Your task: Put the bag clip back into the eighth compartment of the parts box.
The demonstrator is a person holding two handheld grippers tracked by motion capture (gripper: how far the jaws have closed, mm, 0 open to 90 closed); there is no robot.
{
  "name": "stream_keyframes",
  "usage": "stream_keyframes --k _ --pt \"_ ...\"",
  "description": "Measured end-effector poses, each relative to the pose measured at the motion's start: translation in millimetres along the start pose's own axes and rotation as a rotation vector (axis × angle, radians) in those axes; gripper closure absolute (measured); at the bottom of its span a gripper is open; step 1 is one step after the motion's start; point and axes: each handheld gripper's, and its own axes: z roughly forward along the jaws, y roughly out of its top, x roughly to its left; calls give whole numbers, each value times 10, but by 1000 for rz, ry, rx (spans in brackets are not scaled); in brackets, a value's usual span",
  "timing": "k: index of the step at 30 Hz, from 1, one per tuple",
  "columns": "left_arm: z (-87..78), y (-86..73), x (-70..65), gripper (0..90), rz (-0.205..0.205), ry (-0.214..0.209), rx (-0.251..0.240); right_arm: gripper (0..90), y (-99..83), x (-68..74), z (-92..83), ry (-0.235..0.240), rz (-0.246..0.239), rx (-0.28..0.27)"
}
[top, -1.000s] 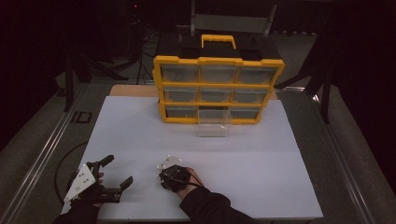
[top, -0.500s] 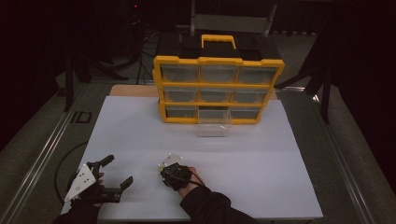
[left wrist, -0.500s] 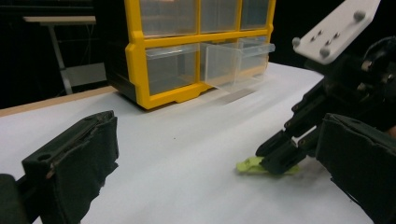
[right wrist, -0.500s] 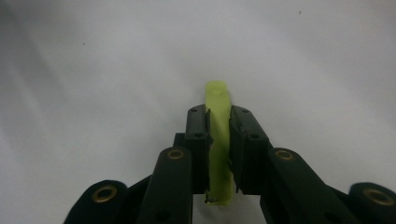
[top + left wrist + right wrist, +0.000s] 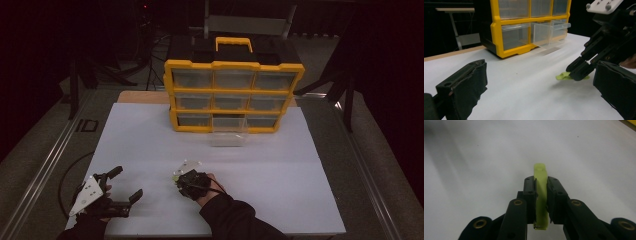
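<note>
The right tongs have just closed on the small lime-green piece, lower centre of the high view, and are lifting it off the bench; it looks headed for the pulled-out drawer. The left tongs rest apart, empty.

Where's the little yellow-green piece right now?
The yellow-green piece sits clamped between the right gripper jaws, near the front of the white table, right of the open left gripper.
</note>
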Motion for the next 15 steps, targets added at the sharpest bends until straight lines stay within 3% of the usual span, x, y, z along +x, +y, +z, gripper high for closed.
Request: stream_keyframes --k 9,15 --pt "9 -6 -8 0 0 1 8 785 0 -156 -191 33 -20 -7" --pt "16 -10 -11 0 -2 -2 10 785 2 -254 -300 6 -38 -7"
